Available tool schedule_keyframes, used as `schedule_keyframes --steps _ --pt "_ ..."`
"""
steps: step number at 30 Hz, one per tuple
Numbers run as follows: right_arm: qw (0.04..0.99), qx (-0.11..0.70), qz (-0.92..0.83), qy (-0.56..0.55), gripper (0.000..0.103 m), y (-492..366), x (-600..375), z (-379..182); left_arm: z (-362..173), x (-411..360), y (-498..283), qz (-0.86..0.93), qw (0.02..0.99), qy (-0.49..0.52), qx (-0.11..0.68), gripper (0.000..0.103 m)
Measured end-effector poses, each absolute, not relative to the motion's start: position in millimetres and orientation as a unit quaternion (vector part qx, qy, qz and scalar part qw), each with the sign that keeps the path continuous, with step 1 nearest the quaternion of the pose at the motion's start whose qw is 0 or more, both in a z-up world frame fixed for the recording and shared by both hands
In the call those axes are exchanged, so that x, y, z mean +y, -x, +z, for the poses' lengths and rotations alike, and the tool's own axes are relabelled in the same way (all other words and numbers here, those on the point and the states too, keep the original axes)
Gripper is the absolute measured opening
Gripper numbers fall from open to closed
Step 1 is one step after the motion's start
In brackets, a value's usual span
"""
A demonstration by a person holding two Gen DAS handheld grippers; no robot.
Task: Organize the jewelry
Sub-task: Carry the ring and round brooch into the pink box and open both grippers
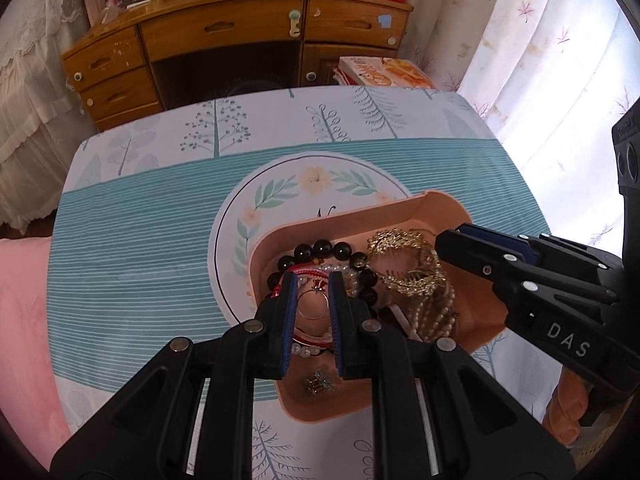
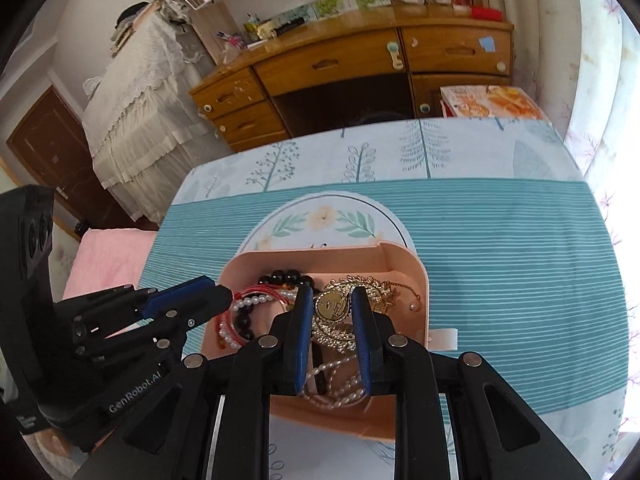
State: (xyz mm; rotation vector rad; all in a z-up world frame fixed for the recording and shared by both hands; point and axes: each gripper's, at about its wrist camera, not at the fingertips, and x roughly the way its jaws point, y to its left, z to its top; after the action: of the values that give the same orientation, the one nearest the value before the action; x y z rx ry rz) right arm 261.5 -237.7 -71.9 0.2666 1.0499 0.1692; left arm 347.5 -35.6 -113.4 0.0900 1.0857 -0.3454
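Observation:
A peach tray (image 1: pixel 336 220) (image 2: pixel 304 254) on the table holds a black bead bracelet (image 1: pixel 320 250) (image 2: pixel 286 278), red cord bracelets (image 1: pixel 306 270) (image 2: pixel 256 292), pearl strands (image 1: pixel 434 312) (image 2: pixel 332 384), a gold leaf piece (image 1: pixel 404 256) (image 2: pixel 340 308), a thin ring (image 1: pixel 314 304) and a small silver charm (image 1: pixel 319 385). My left gripper (image 1: pixel 313 280) (image 2: pixel 228 292) is open just above the ring and red bracelets, gripping nothing. My right gripper (image 2: pixel 330 294) (image 1: pixel 444 236) is open over the gold piece, a finger on each side.
The table wears a teal striped cloth (image 1: pixel 132 248) with a round flower print (image 1: pixel 316 178). A wooden desk (image 1: pixel 224 36) with drawers stands beyond it, books (image 1: pixel 384 72) at the far right, curtains (image 1: pixel 540 60) to the right, pink fabric (image 1: pixel 20 312) at the left.

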Motion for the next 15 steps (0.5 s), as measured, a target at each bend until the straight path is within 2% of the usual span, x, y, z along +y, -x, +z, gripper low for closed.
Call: schedule_keyframes --steps 7,15 --pt "0.847 0.507 0.081 -0.136 0.021 -268 -236 -93 -120 -35 -347 -0.166 0.831 -0.04 0.53 0.014" --pt "0.856 0.488 0.086 -0.144 0.021 -245 -237 -69 -103 -32 -323 -0.169 0.833 -0.041 0.525 0.016"
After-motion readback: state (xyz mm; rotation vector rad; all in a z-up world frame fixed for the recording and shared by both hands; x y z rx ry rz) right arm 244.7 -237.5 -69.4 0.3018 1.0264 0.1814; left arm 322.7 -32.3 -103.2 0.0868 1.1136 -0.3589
